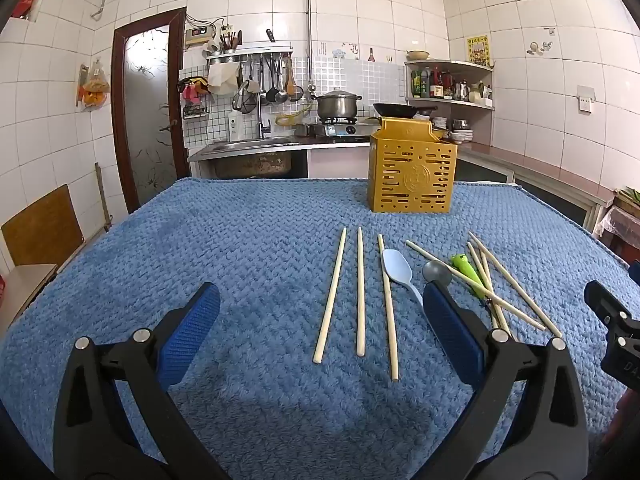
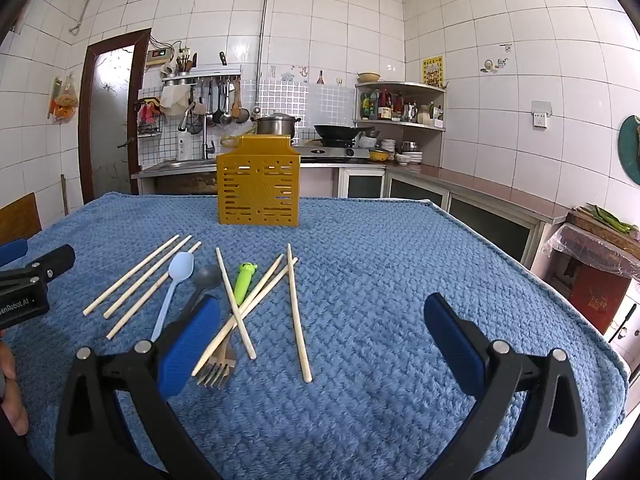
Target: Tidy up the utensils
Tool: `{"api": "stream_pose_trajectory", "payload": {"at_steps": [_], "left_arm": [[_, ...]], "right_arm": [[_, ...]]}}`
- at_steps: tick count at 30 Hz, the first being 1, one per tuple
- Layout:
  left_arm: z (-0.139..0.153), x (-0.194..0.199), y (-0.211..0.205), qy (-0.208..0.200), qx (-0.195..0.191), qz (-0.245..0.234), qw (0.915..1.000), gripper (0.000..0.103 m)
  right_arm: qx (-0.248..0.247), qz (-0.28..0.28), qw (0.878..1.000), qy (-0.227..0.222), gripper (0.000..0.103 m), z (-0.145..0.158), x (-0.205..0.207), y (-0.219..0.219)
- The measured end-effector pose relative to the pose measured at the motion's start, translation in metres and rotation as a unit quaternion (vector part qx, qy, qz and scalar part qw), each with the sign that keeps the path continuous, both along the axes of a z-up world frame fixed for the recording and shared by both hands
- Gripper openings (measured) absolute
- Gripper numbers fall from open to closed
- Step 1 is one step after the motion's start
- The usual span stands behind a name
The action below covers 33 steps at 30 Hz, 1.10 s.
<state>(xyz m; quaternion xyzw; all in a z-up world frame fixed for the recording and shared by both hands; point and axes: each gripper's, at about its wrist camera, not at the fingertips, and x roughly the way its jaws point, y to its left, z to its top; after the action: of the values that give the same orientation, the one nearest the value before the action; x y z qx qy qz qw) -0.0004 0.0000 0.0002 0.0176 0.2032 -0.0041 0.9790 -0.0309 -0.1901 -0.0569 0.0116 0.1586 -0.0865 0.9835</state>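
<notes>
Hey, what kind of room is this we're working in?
Most likely a home kitchen: a steel pot and a wok sit on a gas stove, ladles hang over the sink, and the walls are white tile.

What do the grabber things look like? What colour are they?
Each grabber has black plastic arms that spread like a V, silver round bolts at the joints, and blue ridged pads on its fingers. That goes for the left gripper and the right gripper. Seen from the right camera, the left one's black body carries white letters ending in "Robot.AI". A bare hand shows beside it, its sleeve out of view.
</notes>
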Motion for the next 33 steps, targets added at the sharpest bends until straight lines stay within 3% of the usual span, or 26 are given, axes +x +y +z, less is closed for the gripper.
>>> {"api": "stream_pose_trajectory", "payload": {"at_steps": [33], "left_arm": [[0.0,-0.0001,0.0001,-0.002,-0.001,0.0,1.0,0.098]], "right_arm": [[0.0,0.0,1.0,0.0,0.099,-0.0006,0.0014,0.0019]]}}
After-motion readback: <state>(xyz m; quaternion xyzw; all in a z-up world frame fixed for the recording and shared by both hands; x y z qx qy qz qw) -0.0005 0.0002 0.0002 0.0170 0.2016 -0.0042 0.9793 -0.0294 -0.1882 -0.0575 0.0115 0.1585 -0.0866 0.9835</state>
